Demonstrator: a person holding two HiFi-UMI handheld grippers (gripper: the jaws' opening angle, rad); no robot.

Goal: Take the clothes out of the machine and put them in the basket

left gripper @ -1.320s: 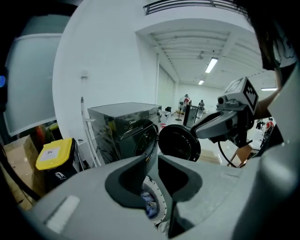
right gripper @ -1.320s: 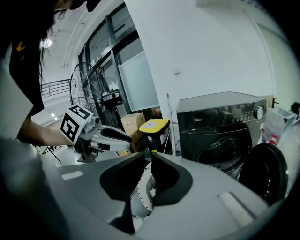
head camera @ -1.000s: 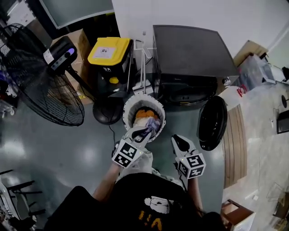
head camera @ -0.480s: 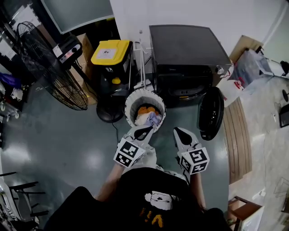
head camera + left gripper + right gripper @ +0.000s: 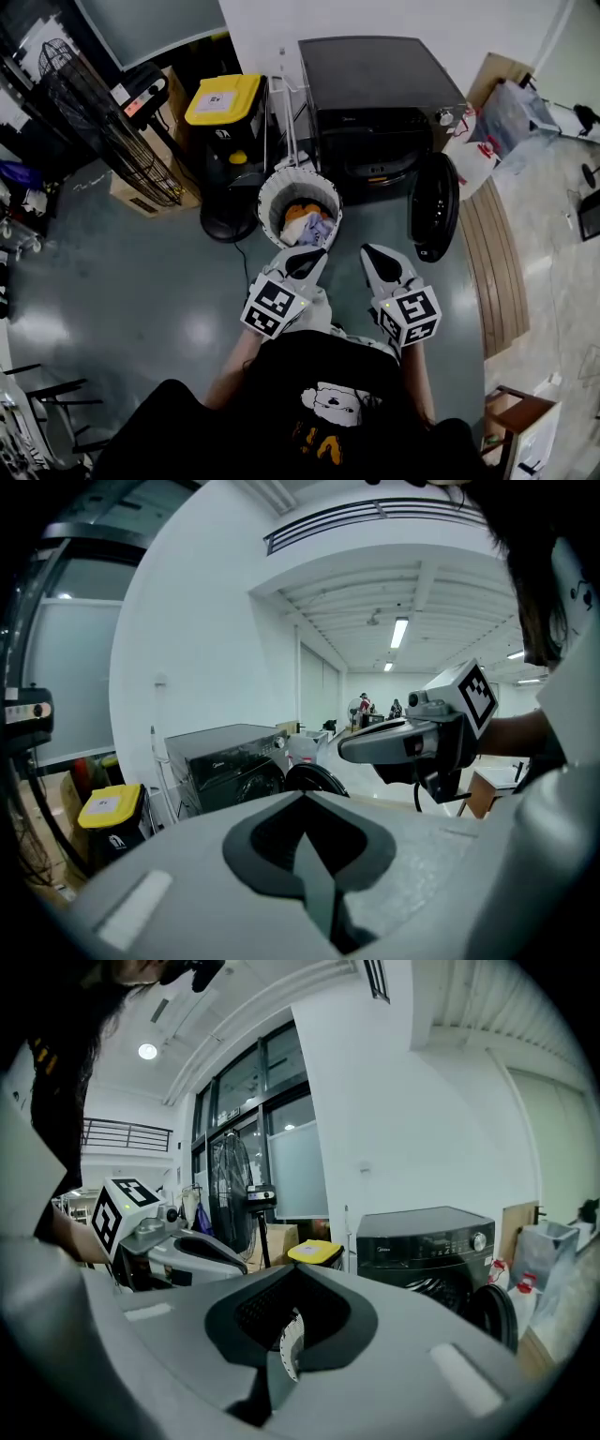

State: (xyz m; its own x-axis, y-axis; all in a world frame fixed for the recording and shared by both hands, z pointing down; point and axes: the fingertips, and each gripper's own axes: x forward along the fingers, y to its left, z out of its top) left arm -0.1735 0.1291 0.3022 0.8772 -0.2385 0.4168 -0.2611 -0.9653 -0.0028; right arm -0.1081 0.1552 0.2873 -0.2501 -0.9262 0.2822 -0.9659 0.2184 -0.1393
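A white basket (image 5: pixel 268 193) stands on the floor in front of the black washing machine (image 5: pixel 380 94), whose round door (image 5: pixel 433 206) hangs open to the right. Orange, white and purple clothes (image 5: pixel 305 223) lie in the basket. My left gripper (image 5: pixel 306 263) hovers just at the basket's near rim, shut and holding nothing. Beside it my right gripper (image 5: pixel 379 262) is also shut and empty. The left gripper view shows its closed jaws (image 5: pixel 305 803), the machine (image 5: pixel 225 771) and the right gripper (image 5: pixel 412 742). The right gripper view shows its closed jaws (image 5: pixel 295 1274), the machine (image 5: pixel 431 1246) and the left gripper (image 5: pixel 178 1246).
A black bin with a yellow lid (image 5: pixel 221 101) stands left of the machine, with a thin white rack (image 5: pixel 281 103) between them. A large floor fan (image 5: pixel 103 122) and a cardboard box (image 5: pixel 131 197) are further left. Bags (image 5: pixel 506 112) and wooden flooring (image 5: pixel 497 262) lie to the right.
The left gripper has drawn back out of the basket, leaving the purple cloth there. Both grippers now sit closer to the body, and the head view has shifted.
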